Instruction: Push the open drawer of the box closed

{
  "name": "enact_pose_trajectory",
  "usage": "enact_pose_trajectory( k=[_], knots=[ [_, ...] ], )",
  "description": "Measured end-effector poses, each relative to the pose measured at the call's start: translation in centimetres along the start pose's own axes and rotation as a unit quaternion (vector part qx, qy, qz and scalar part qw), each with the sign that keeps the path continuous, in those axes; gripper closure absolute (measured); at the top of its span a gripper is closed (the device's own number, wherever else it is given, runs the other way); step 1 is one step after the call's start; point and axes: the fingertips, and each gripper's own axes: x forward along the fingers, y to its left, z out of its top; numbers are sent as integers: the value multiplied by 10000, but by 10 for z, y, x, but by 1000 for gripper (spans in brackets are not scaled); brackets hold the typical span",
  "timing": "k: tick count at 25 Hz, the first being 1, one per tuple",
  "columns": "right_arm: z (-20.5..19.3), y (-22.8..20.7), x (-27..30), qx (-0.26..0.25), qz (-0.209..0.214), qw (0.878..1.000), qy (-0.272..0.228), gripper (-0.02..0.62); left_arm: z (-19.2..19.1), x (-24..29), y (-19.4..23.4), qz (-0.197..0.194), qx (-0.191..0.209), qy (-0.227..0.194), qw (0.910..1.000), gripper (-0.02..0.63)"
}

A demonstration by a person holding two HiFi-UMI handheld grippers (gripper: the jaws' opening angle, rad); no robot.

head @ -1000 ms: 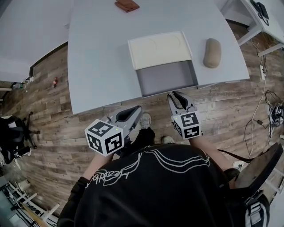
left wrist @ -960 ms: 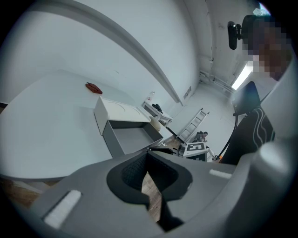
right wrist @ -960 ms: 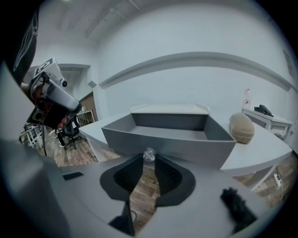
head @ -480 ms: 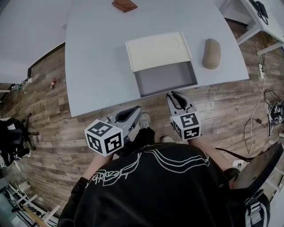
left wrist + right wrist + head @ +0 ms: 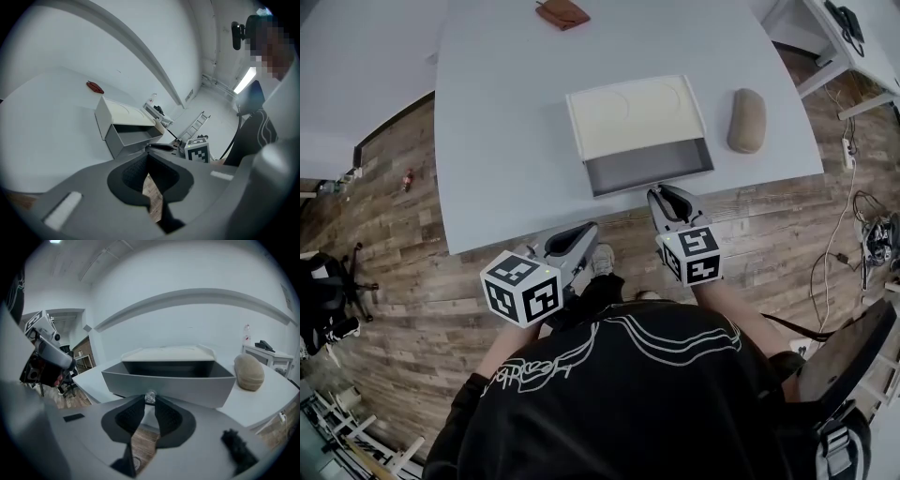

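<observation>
A cream-topped box [image 5: 633, 112] stands on the pale table [image 5: 506, 141] near its front edge. Its grey drawer [image 5: 649, 169] sticks out toward me, partly open. My right gripper [image 5: 662, 191] is shut, and its tips rest against the drawer's front. In the right gripper view the drawer front [image 5: 187, 385] fills the middle, with its small silver knob [image 5: 150, 396] right at the right gripper [image 5: 149, 402]. My left gripper [image 5: 584, 231] hangs shut and empty below the table edge, left of the drawer. From the left gripper [image 5: 148, 155] view the box [image 5: 123, 115] and drawer [image 5: 133, 138] are well ahead.
A tan oval object [image 5: 747, 119] lies right of the box, and a brown item [image 5: 563, 13] lies at the table's far side. Wooden floor [image 5: 394, 234] lies below the table edge. Another desk [image 5: 853, 37] stands at the far right, an office chair [image 5: 323, 291] at the left.
The right gripper has moved forward against the drawer front, and the drawer has slid partway into the box. The left gripper has stayed where it was.
</observation>
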Motion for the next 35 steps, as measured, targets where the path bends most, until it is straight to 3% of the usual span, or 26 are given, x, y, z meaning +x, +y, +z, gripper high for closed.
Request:
enact_pose_trajectory(
  k=[19,35],
  knots=[
    [31,-21,47,289,-134,9986,421,522,24,-8,26,26,-51,-95,9999,600],
    [30,-23,47,107,-134,9974,695,522,33,-9,25,18,-2,-180,9998,600]
  ],
)
